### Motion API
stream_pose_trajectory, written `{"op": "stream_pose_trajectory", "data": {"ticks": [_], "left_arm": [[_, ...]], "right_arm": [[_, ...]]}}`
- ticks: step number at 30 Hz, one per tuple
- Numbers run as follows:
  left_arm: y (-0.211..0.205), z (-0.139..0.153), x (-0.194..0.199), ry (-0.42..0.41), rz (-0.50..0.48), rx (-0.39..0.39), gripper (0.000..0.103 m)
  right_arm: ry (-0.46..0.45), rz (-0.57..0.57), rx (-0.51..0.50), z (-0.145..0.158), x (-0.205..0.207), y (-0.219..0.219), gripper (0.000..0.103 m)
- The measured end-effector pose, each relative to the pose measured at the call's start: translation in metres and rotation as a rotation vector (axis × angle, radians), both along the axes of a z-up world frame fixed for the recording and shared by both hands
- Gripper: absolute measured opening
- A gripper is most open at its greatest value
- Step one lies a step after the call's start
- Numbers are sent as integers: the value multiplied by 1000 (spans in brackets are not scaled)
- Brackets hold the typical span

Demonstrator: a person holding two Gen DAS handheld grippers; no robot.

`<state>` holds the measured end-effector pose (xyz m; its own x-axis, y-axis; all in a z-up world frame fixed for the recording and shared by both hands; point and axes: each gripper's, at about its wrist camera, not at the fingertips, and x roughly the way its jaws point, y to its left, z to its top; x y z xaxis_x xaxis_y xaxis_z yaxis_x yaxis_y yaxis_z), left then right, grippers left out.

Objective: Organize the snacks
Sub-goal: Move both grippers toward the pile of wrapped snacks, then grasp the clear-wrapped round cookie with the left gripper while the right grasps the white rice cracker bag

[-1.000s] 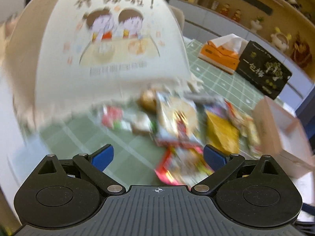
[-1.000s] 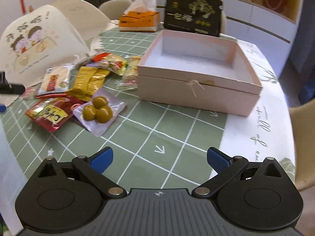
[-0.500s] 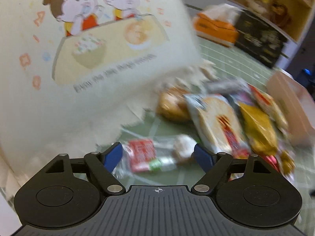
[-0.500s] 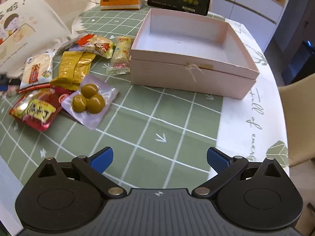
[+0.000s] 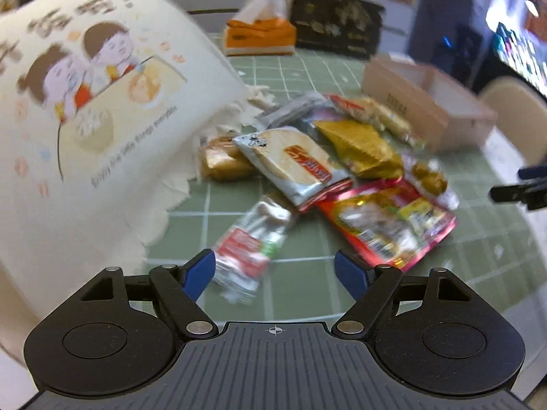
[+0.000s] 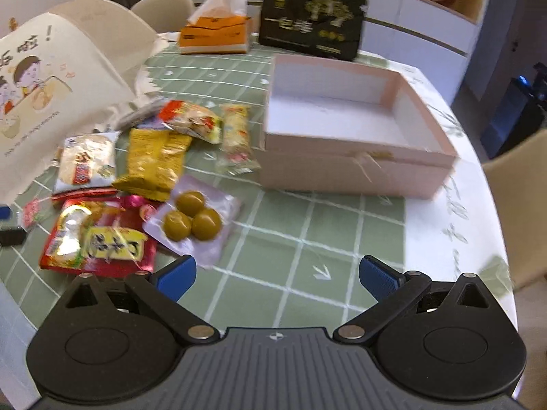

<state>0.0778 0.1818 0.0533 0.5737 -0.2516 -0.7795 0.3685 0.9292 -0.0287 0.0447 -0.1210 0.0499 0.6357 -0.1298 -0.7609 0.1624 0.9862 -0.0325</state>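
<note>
Snacks [image 6: 154, 164] lay heaped left of the pink box [image 6: 345, 130], labels blurred. Left gripper [image 5: 275, 270] and right gripper [image 6: 277, 276] both gaped, holding nothing.

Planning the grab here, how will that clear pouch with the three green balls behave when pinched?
The clear pouch looks like thin glossy film, so probably floppy and slippery. Its three round lumps likely make it sag or swing if gripped by a flat edge.

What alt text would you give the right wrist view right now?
The open right gripper hovers over a green checked tablecloth, holding nothing. Ahead sits an empty pink box; to its left lies a heap of snack packets, nearest a clear pack of three green plums.
</note>
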Motion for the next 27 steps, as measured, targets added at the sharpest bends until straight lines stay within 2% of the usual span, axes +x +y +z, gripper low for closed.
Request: {"op": "stream_pose_trajectory", "data": {"ticks": [3,6,9,12,15,17,18,19,22,27], "left_arm": [[-4,1,19,-11,-60,106,84],[-13,1,41,-17,-134,154,84],[-18,-7,63,28,-189,199,82],[-17,-18,76,81,-201,171,84],[-20,-26,79,108,-187,112,79],[-24,-28,74,76,-159,86,72],[-24,-27,71,67,-138,70,54],[-24,-25,66,58,-106,42,43],[-20,-23,51,64,13,-49,41],[-19,-24,16,50,238,-48,41]], "right_arm": [[23,-50,56,-10,-14,-6,102],[23,-65,60,-14,-27,-6,102],[7,-64,30,-8,-36,-4,102],[-9,-60,32,4,-38,-3,102],[-31,-44,47,18,-27,2,102],[-42,5,68,29,-7,14,102],[-43,40,75,34,4,22,102],[-44,74,78,38,14,31,102],[-28,195,94,48,57,66,102],[46,342,171,43,127,120,102]]}}
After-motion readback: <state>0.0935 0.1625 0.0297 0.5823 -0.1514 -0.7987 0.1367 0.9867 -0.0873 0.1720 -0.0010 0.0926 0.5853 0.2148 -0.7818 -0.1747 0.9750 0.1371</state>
